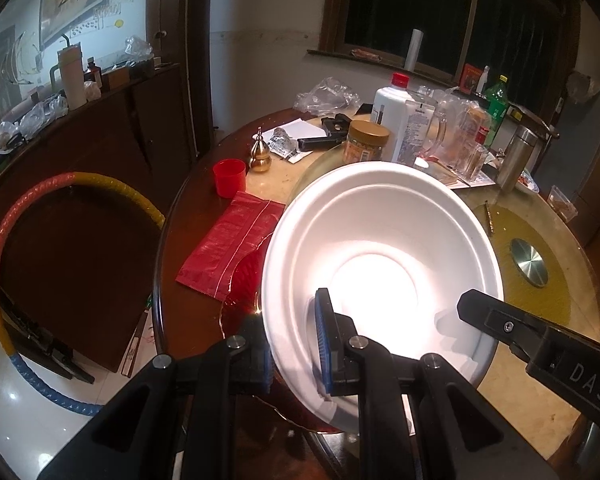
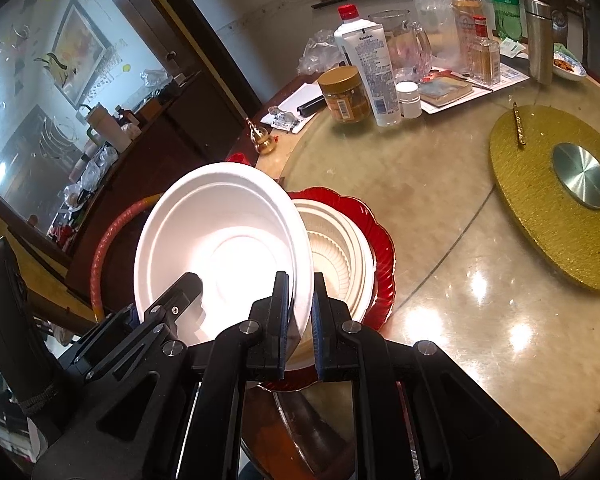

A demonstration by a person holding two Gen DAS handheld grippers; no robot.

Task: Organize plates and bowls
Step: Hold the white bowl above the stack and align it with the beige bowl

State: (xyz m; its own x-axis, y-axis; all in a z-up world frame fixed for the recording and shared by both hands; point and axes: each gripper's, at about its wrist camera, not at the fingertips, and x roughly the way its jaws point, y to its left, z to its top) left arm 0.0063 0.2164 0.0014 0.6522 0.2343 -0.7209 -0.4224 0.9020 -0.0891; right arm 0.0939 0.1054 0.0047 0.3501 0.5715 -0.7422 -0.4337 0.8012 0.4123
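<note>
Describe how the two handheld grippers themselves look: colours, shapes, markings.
Both are matte black plastic. The left gripper and right gripper each have two angular linkage arms with triangular cut-outs, joined by round silver pivot pins. Each flat finger carries a ribbed blue pad. In the left wrist view, the right gripper's side shows a small cross-head screw and pale letters reading "DAS". No cables, hands or sleeves are visible.

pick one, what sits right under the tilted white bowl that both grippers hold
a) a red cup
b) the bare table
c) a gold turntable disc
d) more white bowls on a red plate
d: in the right wrist view the white bowl, pinched at its rim by the right gripper and the left gripper, tilts over a stack of white bowls nested on a red plate.
</note>
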